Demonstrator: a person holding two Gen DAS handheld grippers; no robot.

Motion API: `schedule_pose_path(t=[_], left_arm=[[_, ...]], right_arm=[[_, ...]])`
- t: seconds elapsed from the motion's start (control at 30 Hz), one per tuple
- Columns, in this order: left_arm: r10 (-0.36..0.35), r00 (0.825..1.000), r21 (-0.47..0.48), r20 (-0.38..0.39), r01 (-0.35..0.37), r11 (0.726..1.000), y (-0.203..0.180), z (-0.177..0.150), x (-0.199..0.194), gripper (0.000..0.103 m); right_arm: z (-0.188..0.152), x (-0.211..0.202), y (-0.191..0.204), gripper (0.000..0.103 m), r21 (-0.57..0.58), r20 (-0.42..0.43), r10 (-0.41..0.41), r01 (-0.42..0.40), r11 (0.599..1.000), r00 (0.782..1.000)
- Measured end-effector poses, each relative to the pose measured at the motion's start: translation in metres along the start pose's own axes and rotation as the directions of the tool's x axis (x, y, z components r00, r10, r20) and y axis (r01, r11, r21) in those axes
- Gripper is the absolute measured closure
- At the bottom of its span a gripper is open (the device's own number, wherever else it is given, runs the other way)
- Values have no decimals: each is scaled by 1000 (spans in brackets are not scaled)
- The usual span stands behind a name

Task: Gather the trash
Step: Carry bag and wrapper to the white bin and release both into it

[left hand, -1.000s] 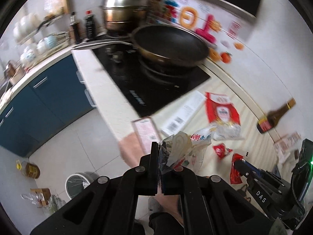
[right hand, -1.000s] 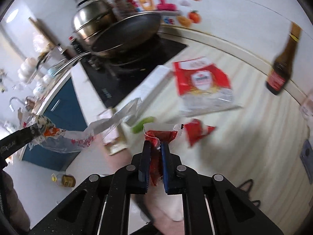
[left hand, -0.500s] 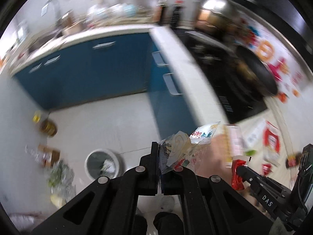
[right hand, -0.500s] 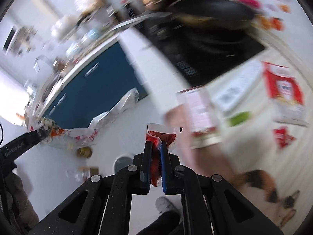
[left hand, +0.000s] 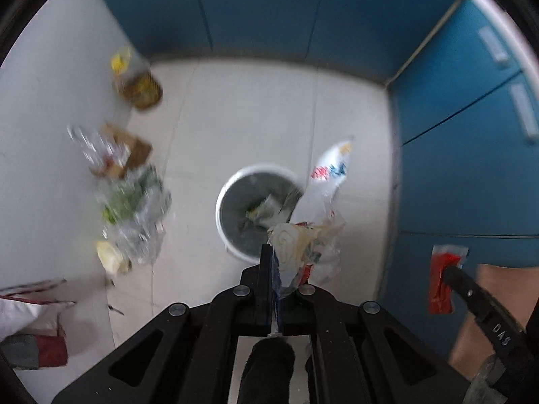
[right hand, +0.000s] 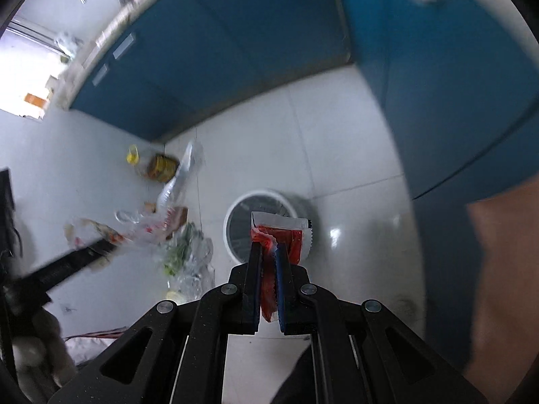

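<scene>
A: What does the left gripper (left hand: pixel 281 259) hold?

B: Its jaws are clamped on a crumpled clear plastic wrapper with white and red print (left hand: pixel 313 232), which trails up toward one o'clock. The round white-rimmed trash bin (left hand: pixel 232 181) stands on the pale tiled floor (left hand: pixel 256 107) just beyond the fingertips, at about eleven o'clock from them, with some scraps already inside.

A: And the right gripper (right hand: pixel 267 252)?

B: Pinched tight on a small red sachet with a white torn top (right hand: pixel 286 232). In its own view the sachet hangs right over the bin (right hand: pixel 235 215), at twelve o'clock.

A: Anything else around?

B: Blurred clear bags with greens (left hand: pixel 131 202) and a yellow-capped jar (left hand: pixel 141 84) lie at nine to eleven o'clock from the bin; blue cabinet doors (left hand: pixel 269 10) run behind it.
</scene>
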State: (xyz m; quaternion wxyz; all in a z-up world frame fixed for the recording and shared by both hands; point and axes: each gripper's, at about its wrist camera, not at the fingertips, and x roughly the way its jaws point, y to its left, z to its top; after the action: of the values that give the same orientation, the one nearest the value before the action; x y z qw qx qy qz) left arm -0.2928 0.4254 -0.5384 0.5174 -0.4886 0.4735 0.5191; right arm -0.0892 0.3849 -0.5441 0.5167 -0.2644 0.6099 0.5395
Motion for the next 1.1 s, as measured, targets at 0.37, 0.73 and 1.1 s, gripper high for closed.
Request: schedule_pose_path(t=[0.37,0.73,1.1], left_arm=[[-7,974,-59,-228,-7,998,54,17,261,101],[94,980,-19,-173,-99,995,65,10,264,0],[170,985,-93,13,-168,981,84,-21,129,0]], right_arm=[[-11,311,-29,95,5,-213,45,-45,999,976],[-5,361,-27,44,-16,-263,1,-5,1000,965],[-23,222,19,1,-295,-64,-320,289,911,945]])
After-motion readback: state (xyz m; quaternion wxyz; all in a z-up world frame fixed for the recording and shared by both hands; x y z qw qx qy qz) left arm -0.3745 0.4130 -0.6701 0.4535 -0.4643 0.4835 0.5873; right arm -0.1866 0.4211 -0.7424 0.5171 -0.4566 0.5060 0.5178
